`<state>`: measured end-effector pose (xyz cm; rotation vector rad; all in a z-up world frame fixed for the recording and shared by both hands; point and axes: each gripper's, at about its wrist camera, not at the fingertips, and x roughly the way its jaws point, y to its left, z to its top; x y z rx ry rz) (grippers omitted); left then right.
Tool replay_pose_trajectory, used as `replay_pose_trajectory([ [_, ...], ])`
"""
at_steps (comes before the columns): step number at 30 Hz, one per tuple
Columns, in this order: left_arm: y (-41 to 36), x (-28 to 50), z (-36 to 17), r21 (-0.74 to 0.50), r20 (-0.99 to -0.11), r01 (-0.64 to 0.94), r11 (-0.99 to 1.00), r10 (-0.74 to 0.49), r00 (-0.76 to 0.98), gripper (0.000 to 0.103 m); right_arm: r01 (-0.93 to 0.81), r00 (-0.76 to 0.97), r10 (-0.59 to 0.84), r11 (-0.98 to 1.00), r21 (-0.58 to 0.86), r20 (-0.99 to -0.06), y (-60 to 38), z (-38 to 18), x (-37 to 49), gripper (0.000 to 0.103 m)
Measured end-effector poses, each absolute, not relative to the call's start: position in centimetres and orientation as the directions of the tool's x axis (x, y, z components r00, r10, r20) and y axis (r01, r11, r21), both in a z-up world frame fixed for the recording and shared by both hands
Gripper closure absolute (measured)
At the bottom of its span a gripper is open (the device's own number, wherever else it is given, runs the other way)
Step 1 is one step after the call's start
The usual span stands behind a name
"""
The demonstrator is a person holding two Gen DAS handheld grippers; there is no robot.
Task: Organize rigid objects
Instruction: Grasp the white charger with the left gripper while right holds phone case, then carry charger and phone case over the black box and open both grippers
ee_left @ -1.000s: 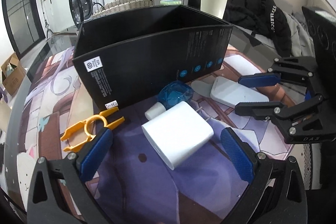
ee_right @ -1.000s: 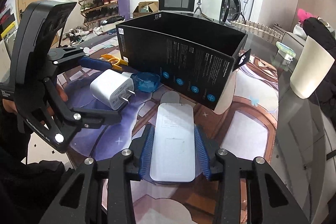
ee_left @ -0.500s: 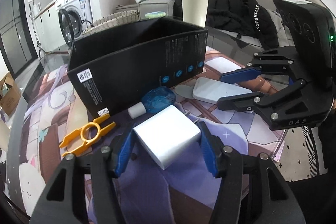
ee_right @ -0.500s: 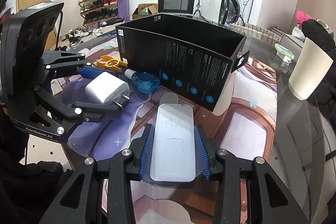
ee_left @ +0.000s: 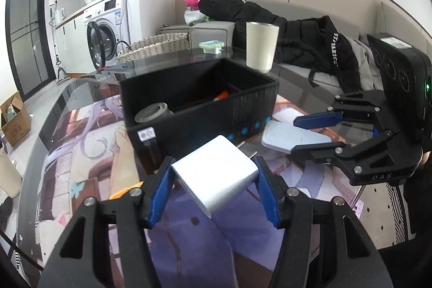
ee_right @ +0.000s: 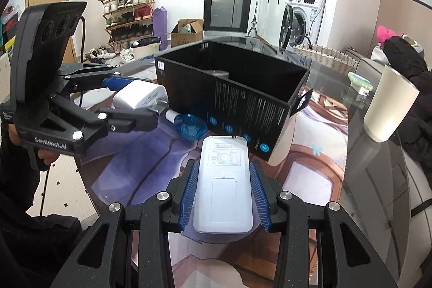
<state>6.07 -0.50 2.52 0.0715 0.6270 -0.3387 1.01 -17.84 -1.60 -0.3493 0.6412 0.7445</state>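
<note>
My left gripper (ee_left: pixel 214 189) is shut on a white plug-in charger (ee_left: pixel 216 177), lifted off the mat with its prongs toward the black box (ee_left: pixel 205 109). The right wrist view shows this charger (ee_right: pixel 139 96) held left of the box (ee_right: pixel 243 96). My right gripper (ee_right: pixel 224 196) is shut on a flat white remote-like device (ee_right: pixel 224 180), just in front of the box. The left wrist view shows that device (ee_left: pixel 291 135) in the right gripper (ee_left: pixel 318 131). Inside the box lie a grey cylinder (ee_left: pixel 152 112) and an orange-red item (ee_left: pixel 222 95).
A blue translucent item with a white cap (ee_right: pixel 189 124) lies on the printed mat (ee_right: pixel 151 153) by the box. An orange plastic tool (ee_left: pixel 127 189) peeks out behind my left fingers. A cream cup (ee_left: pixel 260 46), a wicker basket (ee_left: pixel 154 47) and black jackets (ee_left: pixel 310 45) stand beyond.
My left gripper closed on the white charger and lifted it up off the mat, toward the box. The right gripper kept hold of the flat white device and barely moved.
</note>
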Motion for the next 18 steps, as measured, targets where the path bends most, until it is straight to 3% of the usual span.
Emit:
replay_pose_trajectory([
  [18, 1.3, 7.0, 5.4, -0.054, -0.52, 0.273, 0.96, -0.26, 0.814, 0.045, -0.705, 0.625, 0.561, 0.704, -0.084, -0.543, -18.0, 3.0, 0.7, 0.064],
])
